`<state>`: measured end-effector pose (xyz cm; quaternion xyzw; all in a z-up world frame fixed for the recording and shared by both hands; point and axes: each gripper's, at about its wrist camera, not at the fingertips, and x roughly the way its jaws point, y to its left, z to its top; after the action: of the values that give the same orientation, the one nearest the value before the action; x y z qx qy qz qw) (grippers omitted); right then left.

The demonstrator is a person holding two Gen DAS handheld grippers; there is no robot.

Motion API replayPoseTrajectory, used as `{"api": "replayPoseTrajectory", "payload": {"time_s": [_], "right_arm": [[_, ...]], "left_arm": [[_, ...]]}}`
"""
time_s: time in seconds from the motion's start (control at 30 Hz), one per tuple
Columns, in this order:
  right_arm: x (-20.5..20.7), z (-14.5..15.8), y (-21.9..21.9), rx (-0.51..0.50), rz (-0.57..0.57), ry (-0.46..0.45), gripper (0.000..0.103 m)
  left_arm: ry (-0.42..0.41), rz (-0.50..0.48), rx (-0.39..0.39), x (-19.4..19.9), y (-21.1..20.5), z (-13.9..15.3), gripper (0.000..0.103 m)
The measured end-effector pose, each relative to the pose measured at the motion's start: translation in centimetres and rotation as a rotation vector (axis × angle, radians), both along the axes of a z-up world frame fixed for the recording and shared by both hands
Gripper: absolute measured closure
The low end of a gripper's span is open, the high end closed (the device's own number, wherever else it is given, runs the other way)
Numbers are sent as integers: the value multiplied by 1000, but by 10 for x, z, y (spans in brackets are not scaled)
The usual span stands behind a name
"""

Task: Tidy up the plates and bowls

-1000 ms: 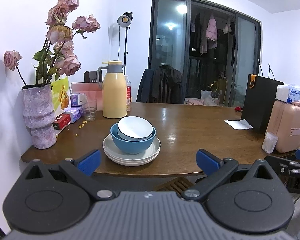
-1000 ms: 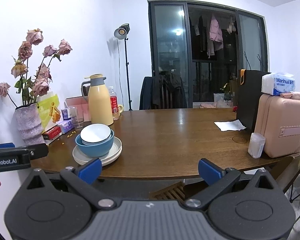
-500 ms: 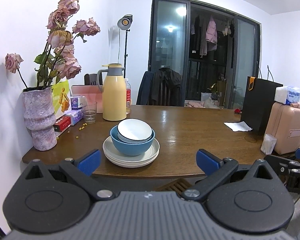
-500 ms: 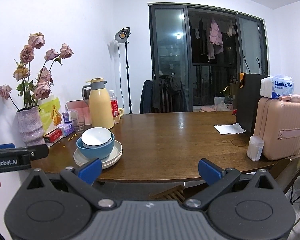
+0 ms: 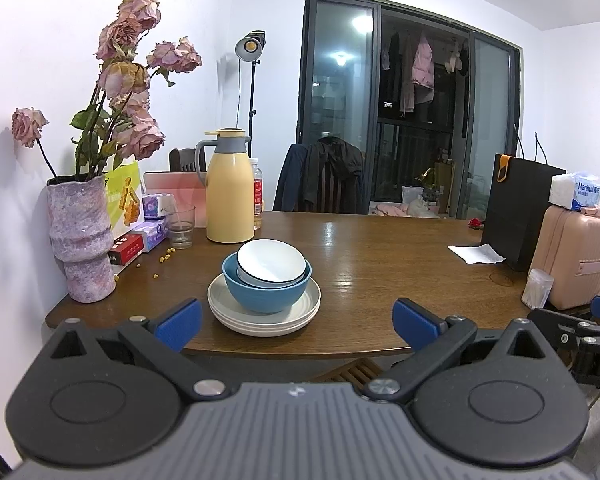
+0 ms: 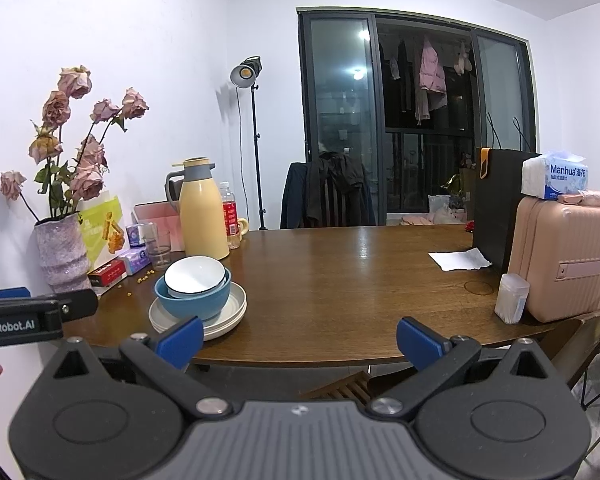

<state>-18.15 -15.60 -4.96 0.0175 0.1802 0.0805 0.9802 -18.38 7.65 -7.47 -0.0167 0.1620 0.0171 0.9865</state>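
Bowls, white bowl (image 5: 271,260) nested in blue bowl (image 5: 266,293), are sitting on stacked plates (image 5: 264,317) near the yellow flask (image 5: 229,192) on the desk (image 5: 380,264). Left claw (image 5: 296,322) and right claw (image 6: 299,340) are hovering apart, gripping nothing.

Bright, even indoor light; ceiling lamp reflections glare on the dark glass door (image 5: 340,120) and sheen streaks the surface (image 6: 360,256). Fisheye bends edges; corners vignette black. Focus sharp.

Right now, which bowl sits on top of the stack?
The white bowl, nested tilted inside the blue bowl, which rests on the plates.
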Motion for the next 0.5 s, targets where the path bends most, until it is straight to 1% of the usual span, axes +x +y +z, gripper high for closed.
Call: {"api": "replayPoseTrajectory", "payload": {"time_s": [0.5], "right_arm": [[-1, 4, 3, -1, -9, -12, 0]], "left_arm": [[-12, -10, 6, 1, 1, 2, 0]]}}
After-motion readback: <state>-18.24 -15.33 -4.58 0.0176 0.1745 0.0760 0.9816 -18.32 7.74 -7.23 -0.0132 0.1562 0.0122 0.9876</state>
